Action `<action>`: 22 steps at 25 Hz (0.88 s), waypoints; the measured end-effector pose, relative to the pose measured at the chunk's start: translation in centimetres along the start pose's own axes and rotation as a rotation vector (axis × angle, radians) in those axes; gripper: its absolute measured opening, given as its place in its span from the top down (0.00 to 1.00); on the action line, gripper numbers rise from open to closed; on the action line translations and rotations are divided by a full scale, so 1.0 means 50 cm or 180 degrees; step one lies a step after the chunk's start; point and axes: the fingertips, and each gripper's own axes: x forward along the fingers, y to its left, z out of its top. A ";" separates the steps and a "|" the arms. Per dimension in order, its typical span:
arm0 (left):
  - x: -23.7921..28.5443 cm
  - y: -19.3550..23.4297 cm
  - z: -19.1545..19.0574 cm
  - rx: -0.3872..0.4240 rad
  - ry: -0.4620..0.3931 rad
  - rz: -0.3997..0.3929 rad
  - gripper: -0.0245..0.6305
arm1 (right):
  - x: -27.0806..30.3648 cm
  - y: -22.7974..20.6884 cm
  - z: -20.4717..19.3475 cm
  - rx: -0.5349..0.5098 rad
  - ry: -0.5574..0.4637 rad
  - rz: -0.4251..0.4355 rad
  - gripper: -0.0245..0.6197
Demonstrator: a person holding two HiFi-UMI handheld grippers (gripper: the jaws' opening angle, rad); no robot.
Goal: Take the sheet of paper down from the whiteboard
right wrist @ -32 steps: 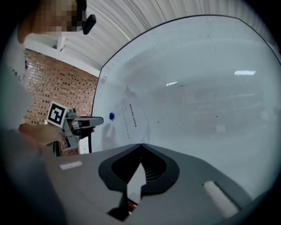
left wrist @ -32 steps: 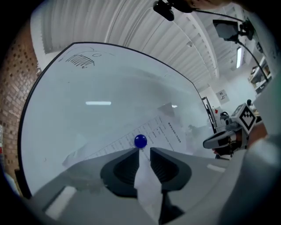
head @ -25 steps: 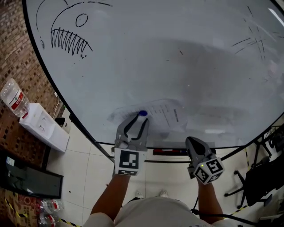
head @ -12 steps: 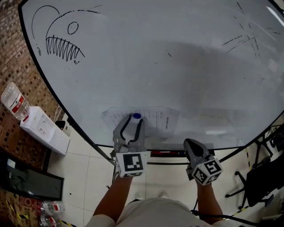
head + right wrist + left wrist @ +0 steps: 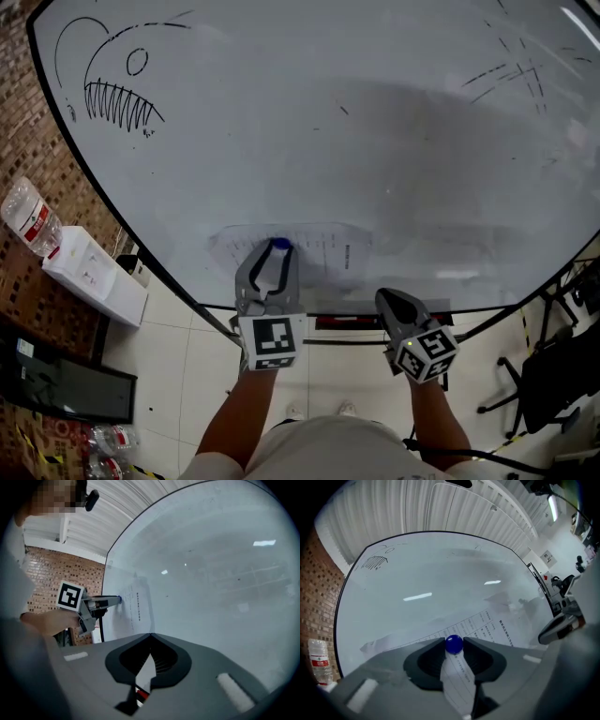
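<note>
Left gripper view: left gripper (image 5: 453,640) closing around round blue magnet (image 5: 453,645) pinning printed white paper sheet (image 5: 490,626) low on glossy whiteboard (image 5: 440,573); pull straight off, don't slide. Right gripper (image 5: 150,634) shut, empty.

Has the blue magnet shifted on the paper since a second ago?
No. The blue magnet sits where it was on the sheet of paper, equally far from its printed column.

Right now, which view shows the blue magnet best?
The left gripper view: the magnet is large and sharp between the left tongs, which are closing on it, over the paper. The head view shows it small at their tips; the right gripper view shows only a tiny blue dot.
</note>
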 end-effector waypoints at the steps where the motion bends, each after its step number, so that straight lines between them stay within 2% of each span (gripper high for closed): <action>1: 0.000 0.000 -0.001 -0.0020 -0.0003 -0.0008 0.77 | 0.009 -0.001 -0.012 -0.0038 0.0066 -0.0012 0.95; 4: 0.001 0.000 -0.002 -0.0071 -0.0003 -0.0036 0.77 | 0.037 0.012 -0.038 -0.0272 0.0231 0.0006 0.93; 6: 0.001 -0.001 -0.002 -0.0085 0.0003 -0.0059 0.77 | 0.056 0.027 -0.048 -0.0358 0.0303 0.0067 0.78; 9: 0.001 -0.002 0.000 -0.0163 -0.0005 -0.0081 0.77 | 0.090 0.038 -0.059 -0.0421 0.0401 0.0100 0.70; 11: 0.000 -0.001 -0.001 -0.0161 -0.0003 -0.0090 0.77 | 0.108 0.040 -0.061 -0.0466 0.0437 0.0074 0.70; 13: 0.000 -0.001 -0.002 -0.0167 0.0004 -0.0104 0.77 | 0.113 0.036 -0.060 -0.0479 0.0433 -0.0007 0.74; 14: 0.000 -0.001 -0.001 -0.0177 0.0004 -0.0112 0.77 | 0.111 0.032 -0.060 -0.0477 0.0422 -0.0050 0.80; 15: 0.000 -0.002 -0.001 -0.0196 0.0001 -0.0119 0.77 | 0.109 0.028 -0.058 -0.0474 0.0405 -0.0080 0.92; 22: -0.001 -0.002 -0.007 -0.0293 0.0001 -0.0199 0.77 | 0.078 0.019 -0.033 -0.0428 0.0272 -0.0042 0.95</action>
